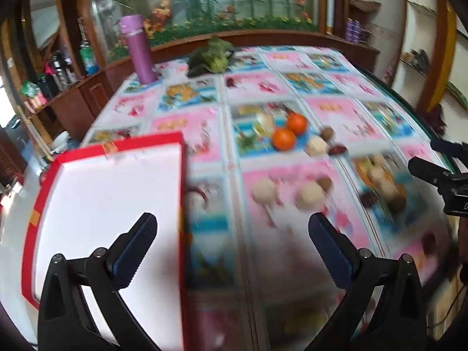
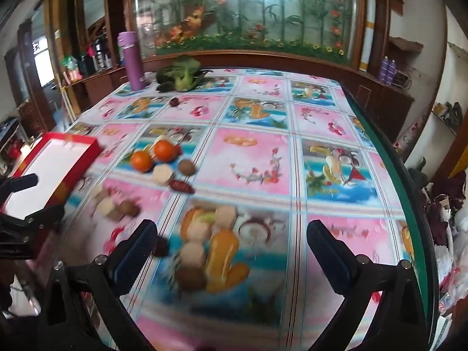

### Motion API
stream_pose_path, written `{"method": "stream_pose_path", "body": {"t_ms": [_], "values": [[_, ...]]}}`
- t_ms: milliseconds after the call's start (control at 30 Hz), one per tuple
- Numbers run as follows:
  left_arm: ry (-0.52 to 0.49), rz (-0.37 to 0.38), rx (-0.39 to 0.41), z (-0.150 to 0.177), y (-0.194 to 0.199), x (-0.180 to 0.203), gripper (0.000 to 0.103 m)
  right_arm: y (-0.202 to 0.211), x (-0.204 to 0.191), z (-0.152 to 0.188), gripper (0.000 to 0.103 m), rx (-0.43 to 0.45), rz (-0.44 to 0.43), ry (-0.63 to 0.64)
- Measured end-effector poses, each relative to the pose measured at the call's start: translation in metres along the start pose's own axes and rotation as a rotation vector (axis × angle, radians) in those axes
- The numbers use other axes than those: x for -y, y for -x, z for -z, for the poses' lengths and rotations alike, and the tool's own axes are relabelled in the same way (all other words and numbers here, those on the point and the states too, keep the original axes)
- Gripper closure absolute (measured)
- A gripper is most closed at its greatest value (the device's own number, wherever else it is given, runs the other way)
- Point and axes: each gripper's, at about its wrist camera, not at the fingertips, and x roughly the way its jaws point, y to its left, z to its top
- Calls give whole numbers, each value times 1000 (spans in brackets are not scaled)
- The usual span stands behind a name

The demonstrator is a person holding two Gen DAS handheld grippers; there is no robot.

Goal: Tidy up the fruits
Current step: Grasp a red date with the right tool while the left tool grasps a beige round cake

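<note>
My left gripper [image 1: 232,234] and right gripper [image 2: 232,234] both hover with fingers spread wide, gripping nothing. At the left edge of the surface [image 2: 336,117] sits a red box [image 1: 181,204] with a bare white interior and nothing in it. Near the middle of the surface lie two oranges [image 2: 153,155] touching each other, with pale fruits [image 2: 161,174], brown round fruits [image 2: 186,166] and a dark red date [image 2: 182,187] scattered just beside them. A purple flask [image 2: 133,60] and leafy greens [image 2: 180,73] stand at the far edge.

No readable text; white mark on right tool [image 1: 433,161] body cut off, illegible.
</note>
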Motion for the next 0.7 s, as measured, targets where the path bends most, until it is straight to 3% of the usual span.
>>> {"method": "stream_pose_path", "body": {"t_ms": [100,267,300,500,633,700], "values": [[-41,7,-14,5,6,10,0,11,8,16,11,-54,-14,15],[-78,81,0,5,16,26,0,33,12,48,15,-85,-71,22],[-75,70,33,11,16,30,0,34,10,52,21,-91,-86,23],[-55,16,9,11,19,24,0,22,2,69,50,-161,-151,21],[-52,25,-24,12,15,22,0,17,0,70,59,-151,-167,-2],[-42,37,-32,10,13,19,0,13,-1,68,74,-162,-174,-5]]}}
